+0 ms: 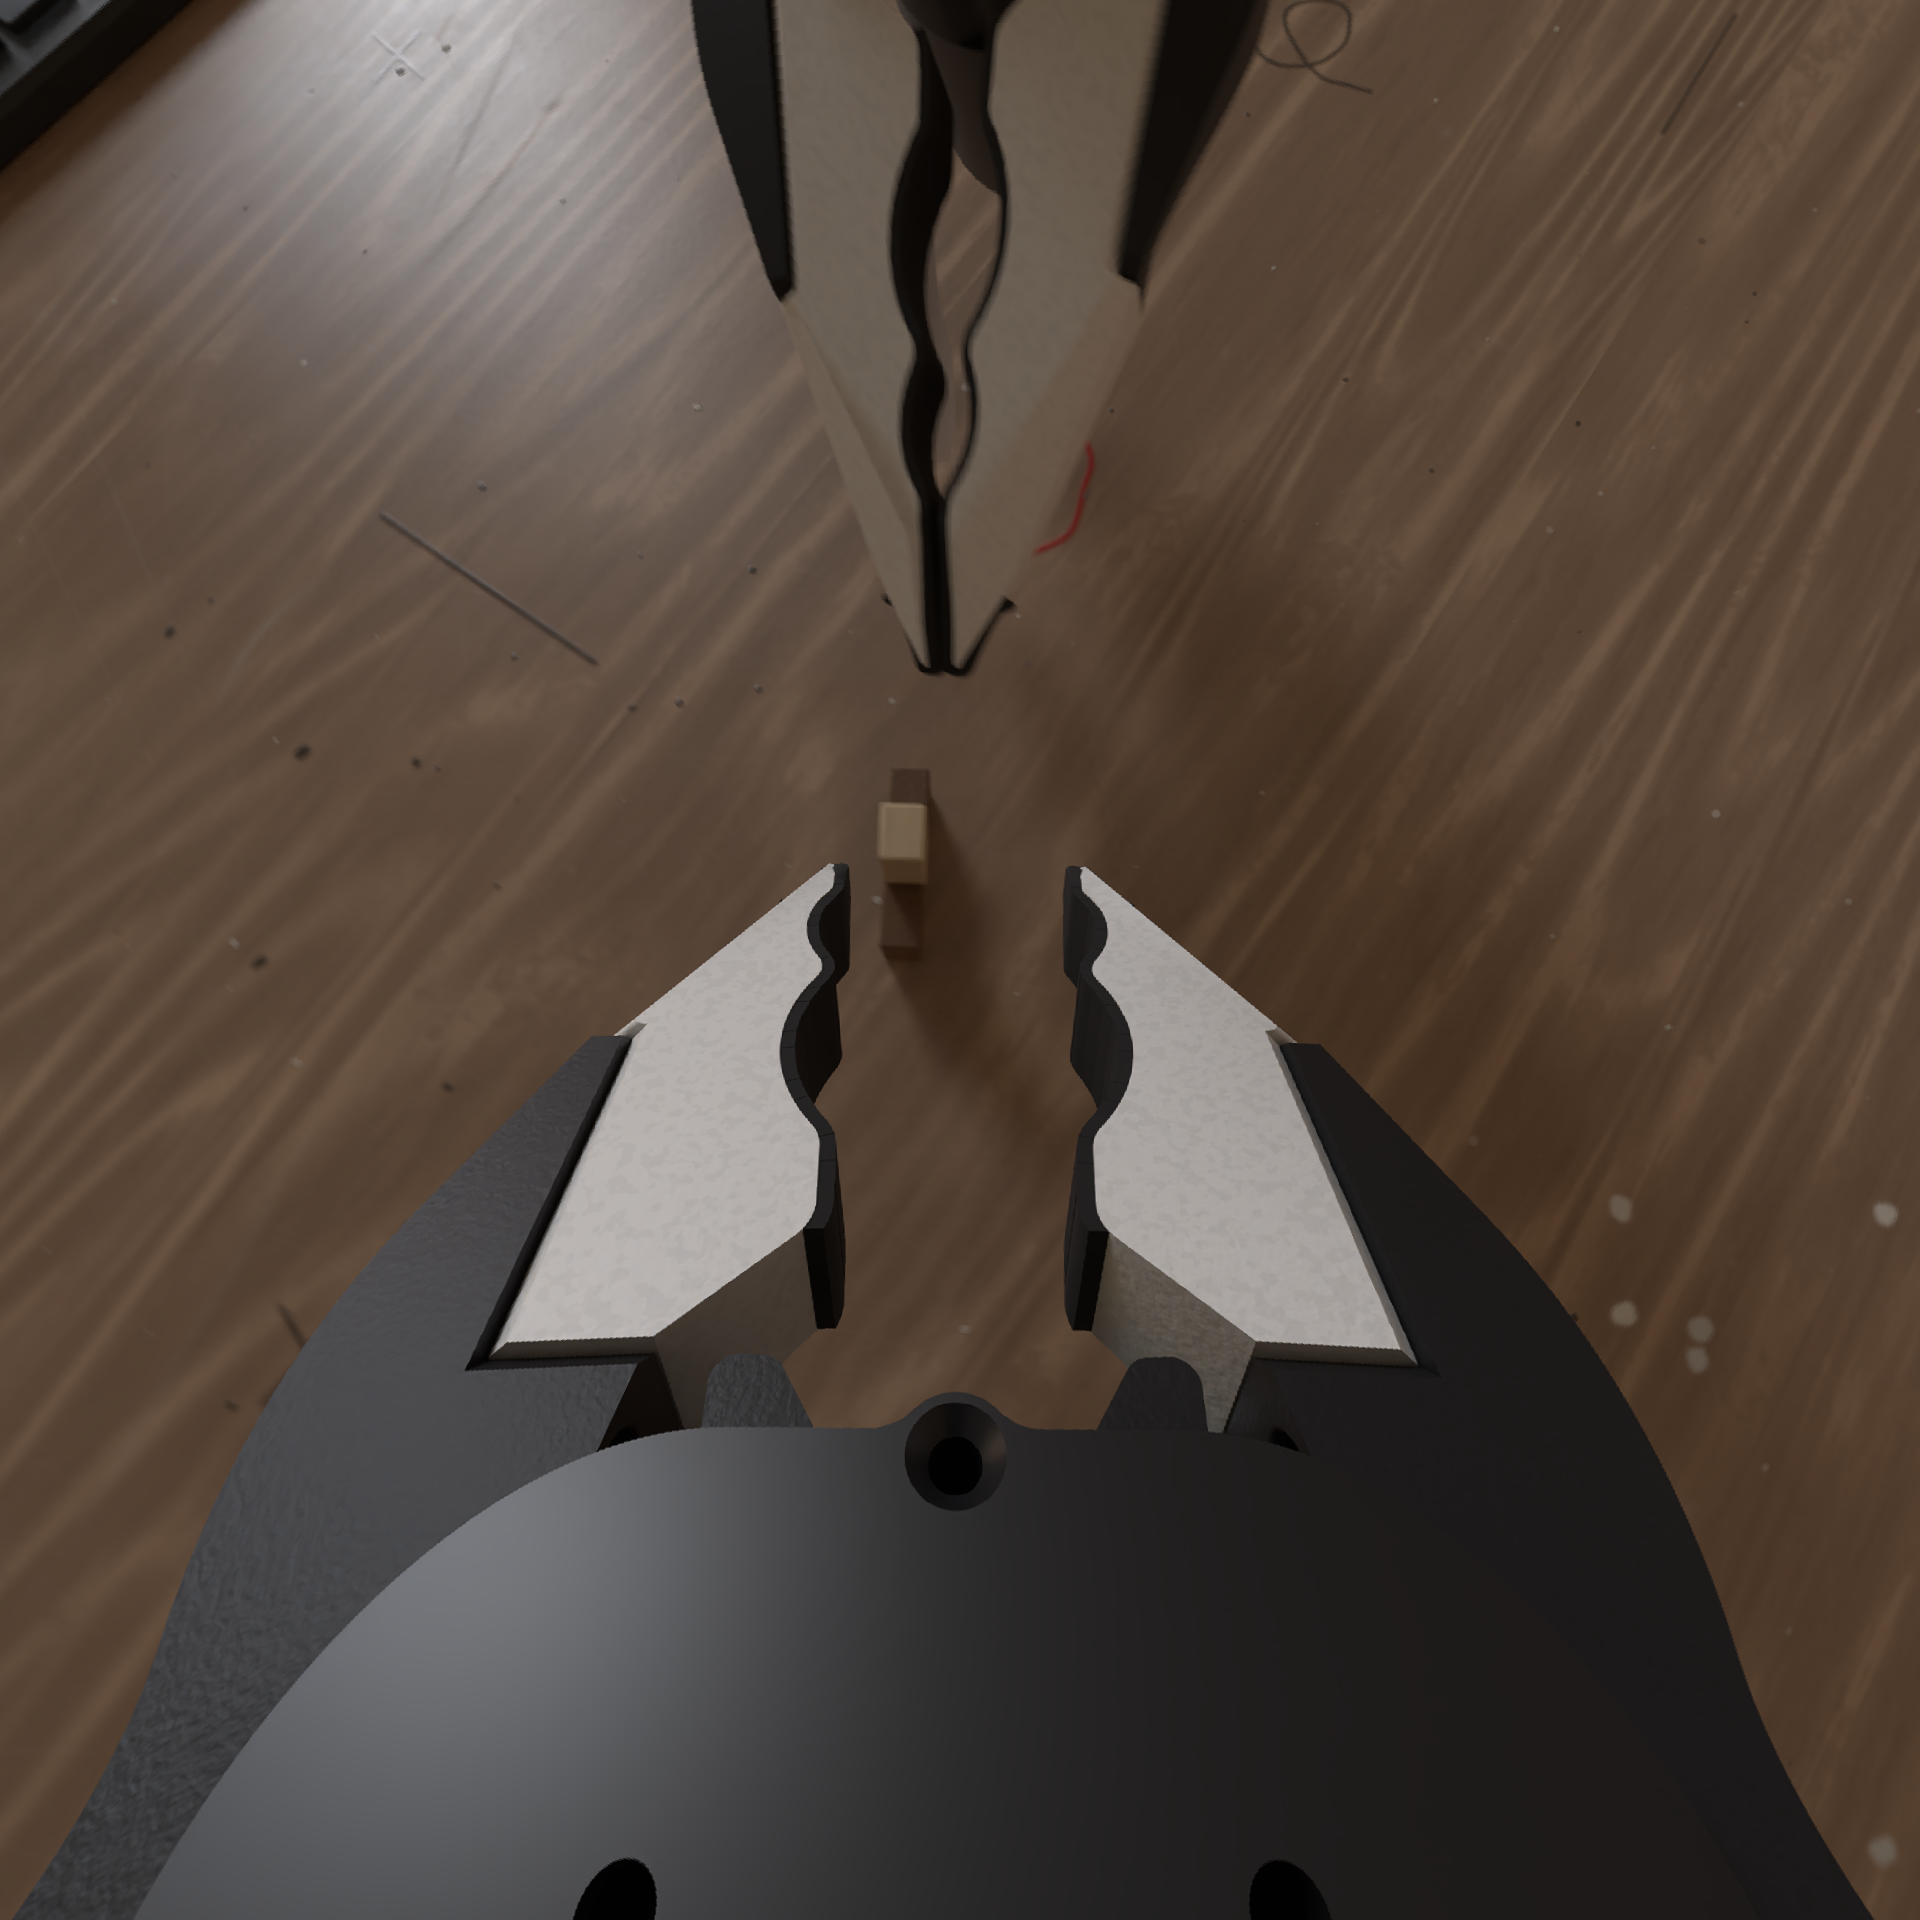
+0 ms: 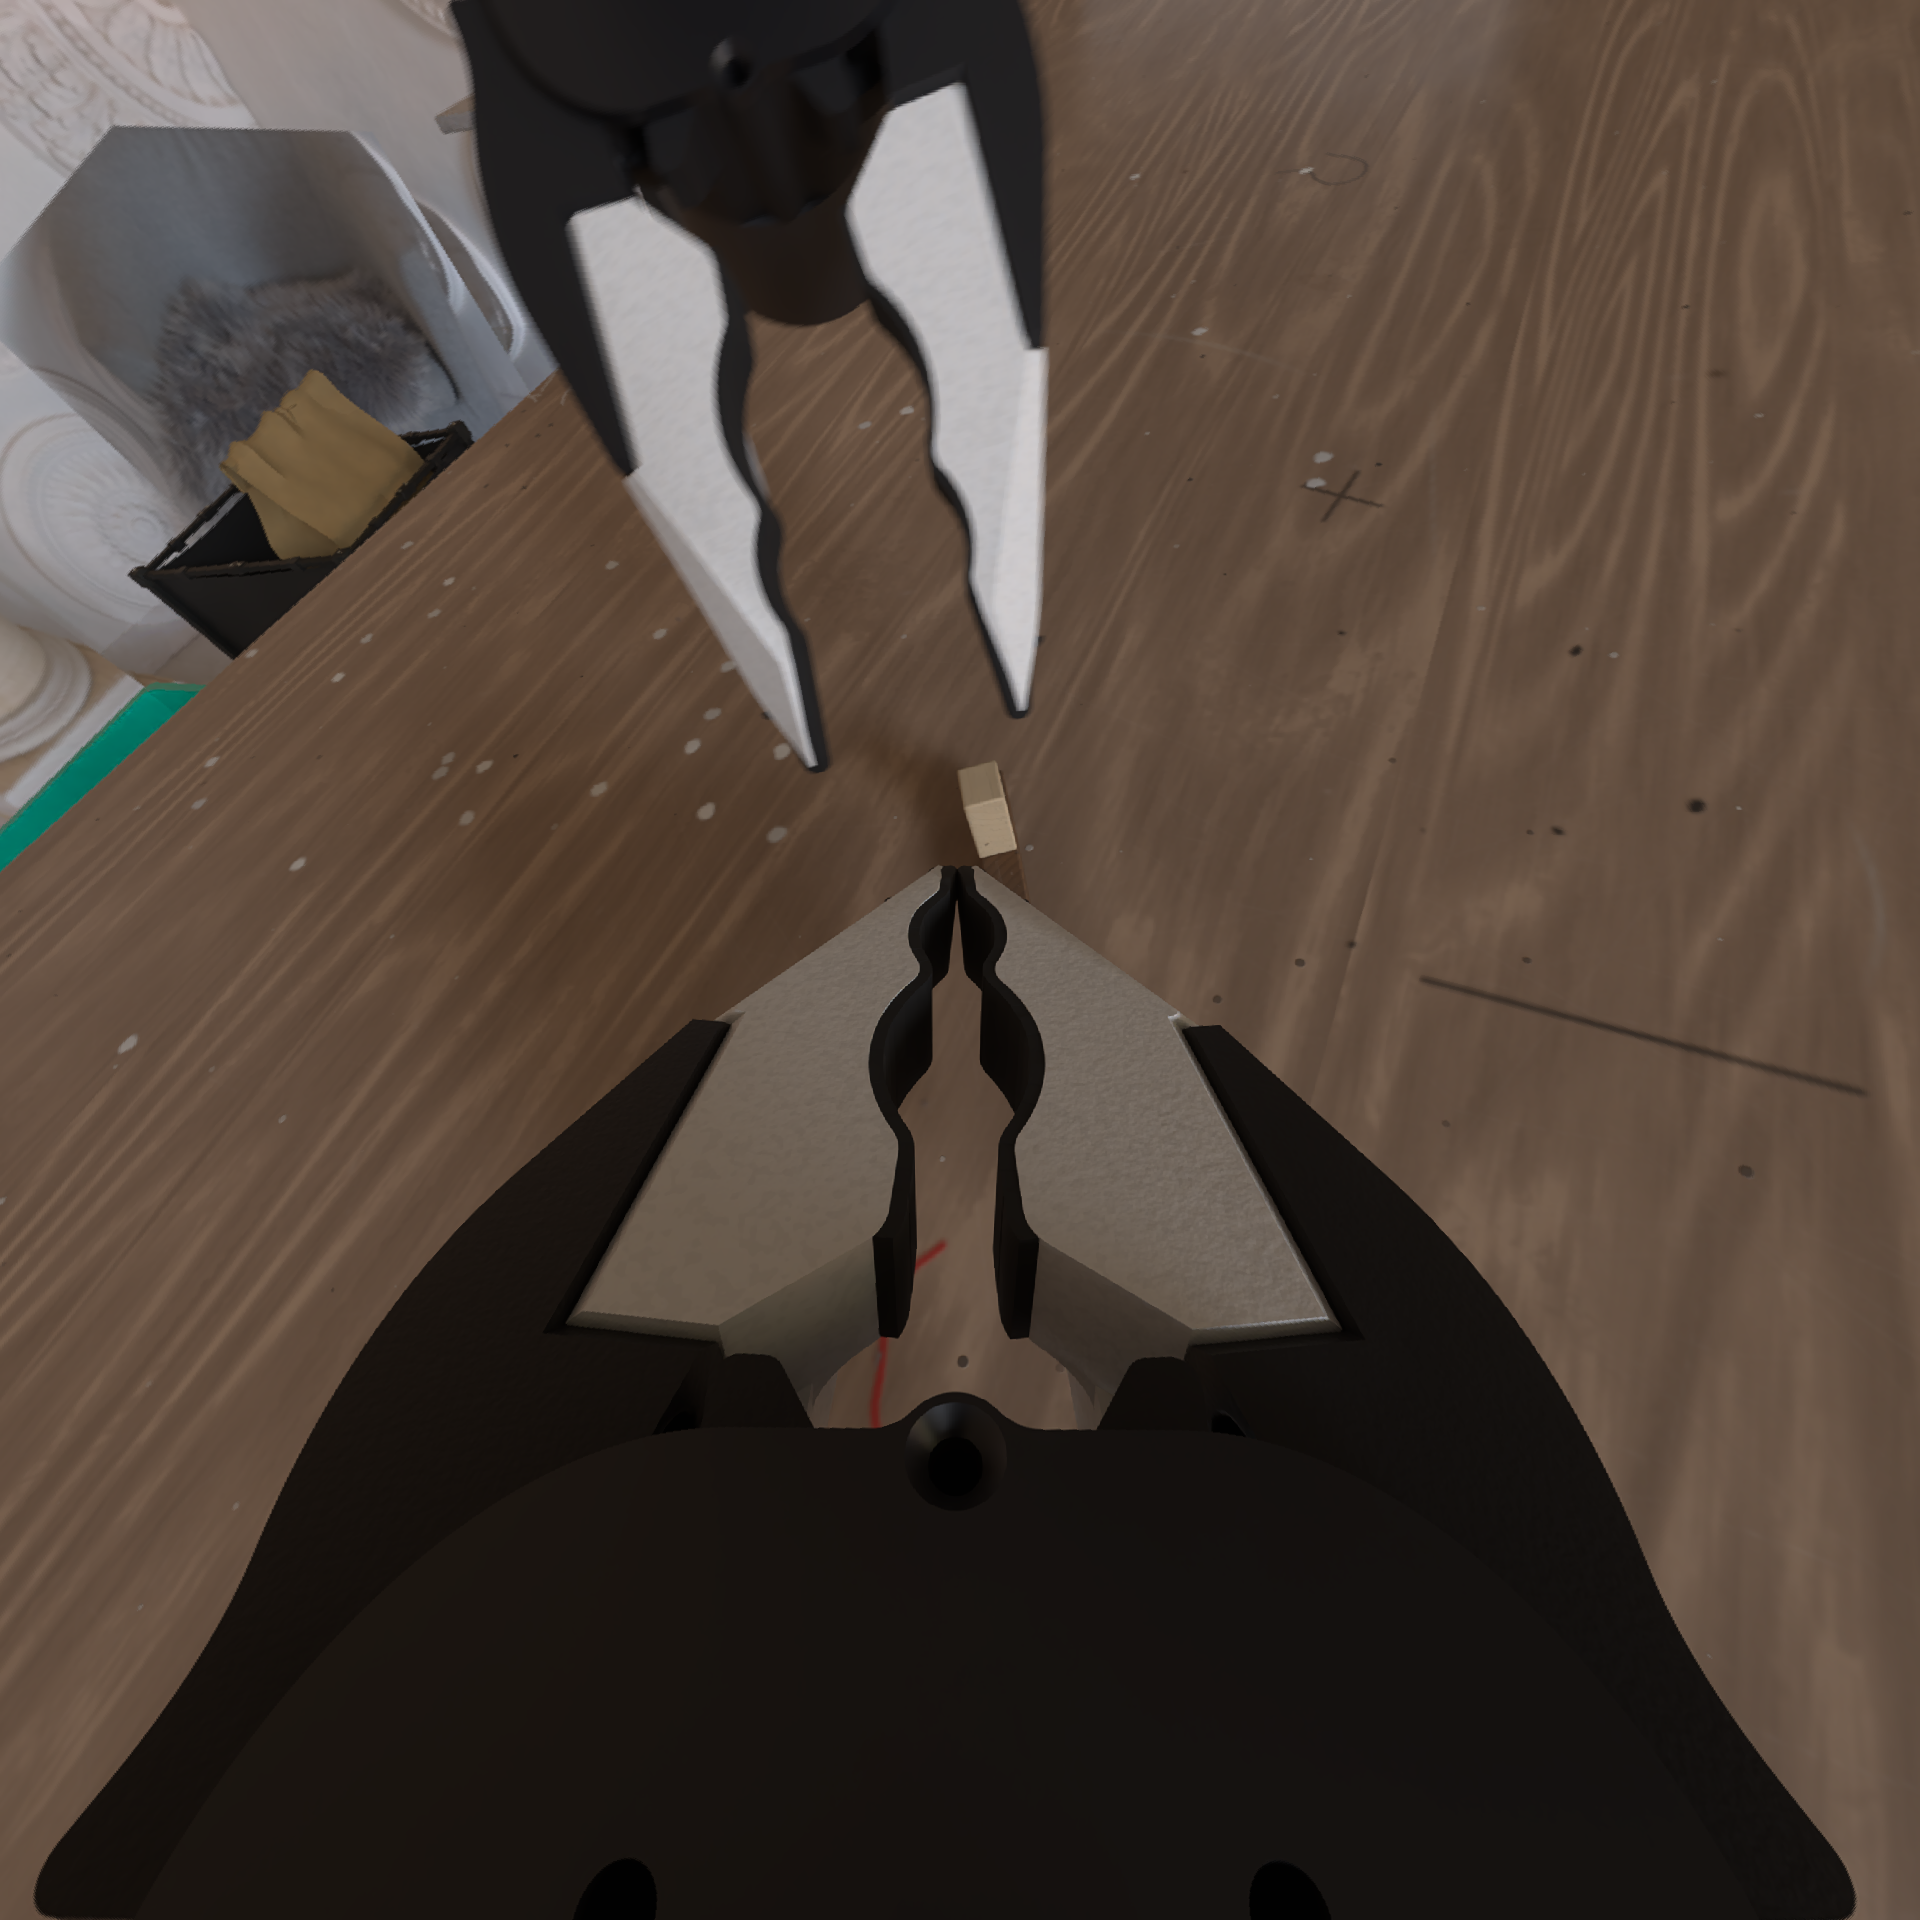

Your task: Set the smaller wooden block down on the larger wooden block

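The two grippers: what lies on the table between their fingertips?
Between the open left gripper and the shut right gripper lie the smaller wooden block atop the larger wooden block; left wrist view shows it.

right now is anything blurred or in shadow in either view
Left wrist view: the far right hand-held gripper is smeared near the top edge; the small pale block on the darker block is sharp. Right wrist view: the left hand-held gripper blurs near its base.
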`<state>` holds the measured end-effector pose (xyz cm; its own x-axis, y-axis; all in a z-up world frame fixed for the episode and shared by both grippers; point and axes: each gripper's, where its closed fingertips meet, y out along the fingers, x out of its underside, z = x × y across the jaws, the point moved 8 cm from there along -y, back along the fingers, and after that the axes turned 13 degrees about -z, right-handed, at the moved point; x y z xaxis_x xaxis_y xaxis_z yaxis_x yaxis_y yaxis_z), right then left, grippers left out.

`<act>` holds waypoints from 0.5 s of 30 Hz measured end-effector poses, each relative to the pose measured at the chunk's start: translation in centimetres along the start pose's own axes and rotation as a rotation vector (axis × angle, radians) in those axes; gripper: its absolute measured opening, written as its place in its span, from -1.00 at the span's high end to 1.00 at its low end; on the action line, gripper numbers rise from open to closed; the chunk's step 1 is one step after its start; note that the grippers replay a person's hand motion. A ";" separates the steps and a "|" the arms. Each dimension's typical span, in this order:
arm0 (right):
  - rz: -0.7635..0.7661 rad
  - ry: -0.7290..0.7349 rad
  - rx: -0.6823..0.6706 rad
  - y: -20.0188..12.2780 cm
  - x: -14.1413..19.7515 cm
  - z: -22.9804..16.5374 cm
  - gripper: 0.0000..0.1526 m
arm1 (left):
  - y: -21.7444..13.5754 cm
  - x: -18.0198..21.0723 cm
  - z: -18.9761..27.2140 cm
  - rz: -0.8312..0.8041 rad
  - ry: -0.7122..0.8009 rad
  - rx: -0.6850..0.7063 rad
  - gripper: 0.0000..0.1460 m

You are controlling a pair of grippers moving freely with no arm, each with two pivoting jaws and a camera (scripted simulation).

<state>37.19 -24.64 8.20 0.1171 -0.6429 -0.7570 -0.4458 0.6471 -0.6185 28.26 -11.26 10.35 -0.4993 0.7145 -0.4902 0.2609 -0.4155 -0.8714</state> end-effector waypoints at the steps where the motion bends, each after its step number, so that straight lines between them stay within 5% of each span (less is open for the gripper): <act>1: 0.001 0.003 0.006 -0.1 0.0 0.1 1.00 | 0.1 0.4 0.6 0.011 -0.014 -0.014 0.42; 3: -0.003 0.015 0.018 -0.1 0.1 0.2 0.98 | 0.3 1.1 1.9 0.040 -0.043 -0.036 0.37; 7: -0.093 0.116 -0.007 0.2 1.2 0.0 0.54 | 1.5 2.6 3.6 0.021 -0.073 -0.049 0.38; 15: -0.087 0.408 0.026 1.5 1.5 -1.7 0.57 | 2.5 3.3 0.1 0.028 -0.114 -0.141 0.66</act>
<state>35.17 -25.30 6.52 -0.2106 -0.8018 -0.5593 -0.4267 0.5901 -0.6853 27.20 -9.99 6.62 -0.5788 0.6315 -0.5160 0.3853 -0.3459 -0.8555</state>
